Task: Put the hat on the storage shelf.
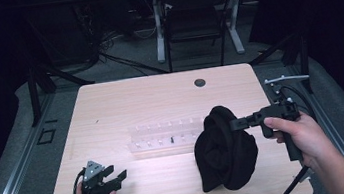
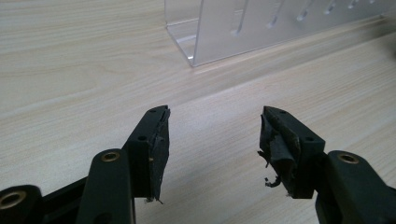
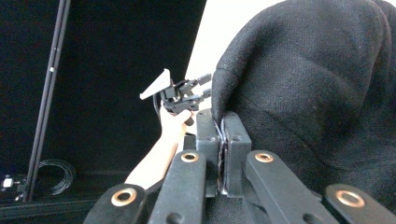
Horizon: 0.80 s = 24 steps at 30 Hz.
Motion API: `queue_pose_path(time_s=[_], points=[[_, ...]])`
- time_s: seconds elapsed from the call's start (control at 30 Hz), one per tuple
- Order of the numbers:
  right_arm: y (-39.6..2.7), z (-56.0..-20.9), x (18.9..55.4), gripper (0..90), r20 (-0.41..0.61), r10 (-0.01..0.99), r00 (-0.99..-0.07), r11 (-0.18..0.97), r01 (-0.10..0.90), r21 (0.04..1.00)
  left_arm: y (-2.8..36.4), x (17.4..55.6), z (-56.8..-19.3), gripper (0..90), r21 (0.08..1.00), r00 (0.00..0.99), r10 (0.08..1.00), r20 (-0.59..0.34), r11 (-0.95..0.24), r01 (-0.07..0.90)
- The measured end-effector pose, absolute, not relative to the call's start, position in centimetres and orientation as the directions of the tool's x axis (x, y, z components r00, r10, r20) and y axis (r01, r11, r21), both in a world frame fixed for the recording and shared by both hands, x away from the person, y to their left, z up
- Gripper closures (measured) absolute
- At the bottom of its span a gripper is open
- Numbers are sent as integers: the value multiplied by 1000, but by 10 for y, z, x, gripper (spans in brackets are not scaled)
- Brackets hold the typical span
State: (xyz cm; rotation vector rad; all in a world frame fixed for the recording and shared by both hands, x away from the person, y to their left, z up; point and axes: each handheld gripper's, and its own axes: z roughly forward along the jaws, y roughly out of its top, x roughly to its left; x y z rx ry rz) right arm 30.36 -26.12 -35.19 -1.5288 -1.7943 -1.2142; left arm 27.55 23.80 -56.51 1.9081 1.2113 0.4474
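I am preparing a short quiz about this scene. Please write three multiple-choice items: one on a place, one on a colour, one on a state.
1. Where is the clear rack?
A. mid-table, beside the cloth
B. on the floor
C. on the chair

2. What colour is the cloth?
A. white
B. black
C. red

3. How is the left tool?
A. shut on the cloth
B. open, holding nothing
C. shut on the rack

Answers:
1 A, the high view shows it on the wooden table.
2 B, it looks black in both views.
3 B, its jaws stand apart over bare wood; the right tool pinches the cloth.
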Motion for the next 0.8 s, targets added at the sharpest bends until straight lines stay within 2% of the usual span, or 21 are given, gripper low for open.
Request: queue_pose_path(time_s=[0.8], points=[[-249,-317,317,882,831,462,-310,-53,926,374,238,276,-565,431,786,477,870,-122,-208,582]])
